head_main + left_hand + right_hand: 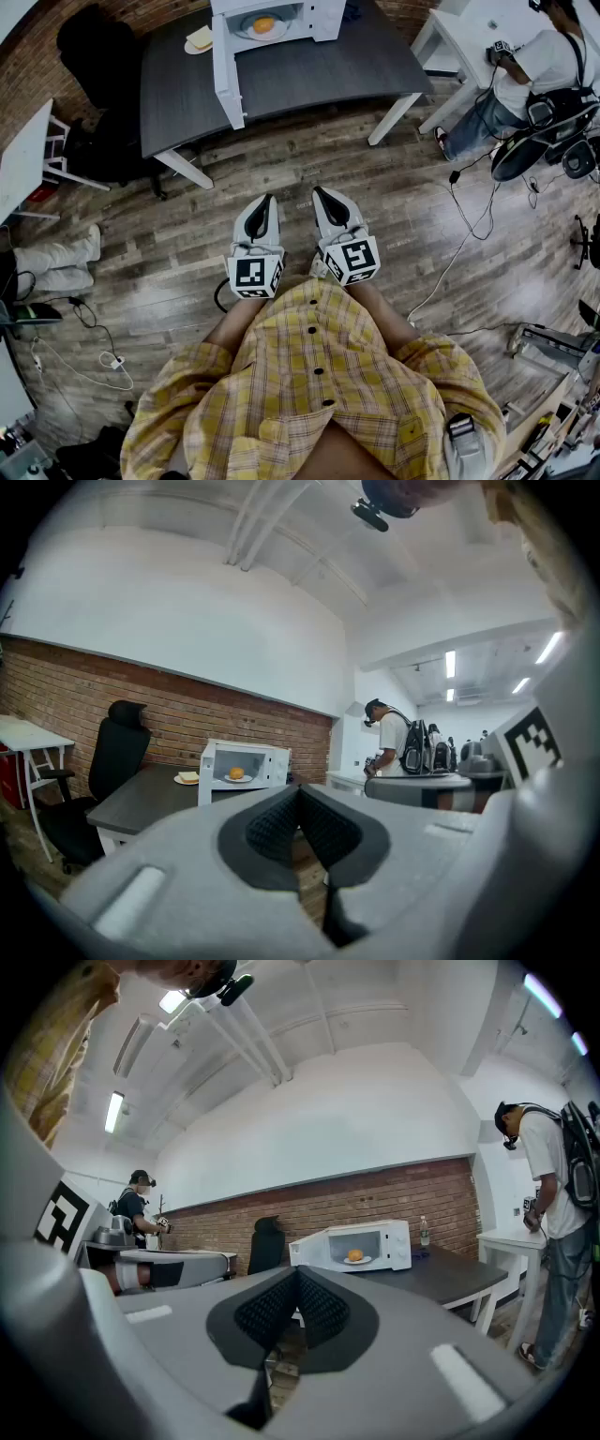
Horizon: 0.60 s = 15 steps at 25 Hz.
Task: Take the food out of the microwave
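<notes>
A white microwave stands on the dark grey table with its door swung open. Inside it lies an orange piece of food on a white plate. The food also shows small and far off in the left gripper view, and the food likewise in the right gripper view. My left gripper and right gripper are side by side over the wooden floor, close to my body and well short of the table. Both are shut and empty, pointing level toward the microwave.
A plate with bread sits left of the microwave. A black office chair stands at the table's left end. A person stands by a white table at the right. Cables trail over the floor.
</notes>
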Available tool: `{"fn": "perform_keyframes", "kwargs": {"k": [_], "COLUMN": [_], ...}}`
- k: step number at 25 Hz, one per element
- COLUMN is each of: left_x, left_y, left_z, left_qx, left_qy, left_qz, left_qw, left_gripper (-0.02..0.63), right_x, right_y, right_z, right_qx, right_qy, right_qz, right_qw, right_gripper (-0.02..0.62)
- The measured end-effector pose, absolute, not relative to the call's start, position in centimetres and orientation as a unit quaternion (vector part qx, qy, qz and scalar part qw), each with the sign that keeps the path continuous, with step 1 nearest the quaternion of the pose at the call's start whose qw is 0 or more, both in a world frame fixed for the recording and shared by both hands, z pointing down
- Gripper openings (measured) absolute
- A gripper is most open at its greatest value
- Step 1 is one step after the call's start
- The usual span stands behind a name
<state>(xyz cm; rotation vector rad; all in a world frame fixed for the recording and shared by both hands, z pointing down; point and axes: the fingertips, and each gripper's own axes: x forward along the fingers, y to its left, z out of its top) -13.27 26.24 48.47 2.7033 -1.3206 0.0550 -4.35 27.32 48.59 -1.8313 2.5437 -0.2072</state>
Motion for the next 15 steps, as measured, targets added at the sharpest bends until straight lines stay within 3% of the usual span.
{"fn": "perform_keyframes", "kwargs": {"k": [15], "left_x": [-10.3], "left_y": [24.8], "left_z": [49.1], "left_qx": [0.887], "left_qy": [-0.456], "left_qz": [0.03], "left_qw": [0.061], "left_gripper": [-0.002], "right_x": [-1.5], "right_y": [25.6], "right_z": [49.1], "right_qx": [-0.563], "right_qy": [0.824], "right_qz": [-0.064], "right_qw": [0.008], "right_gripper": [0.003]}}
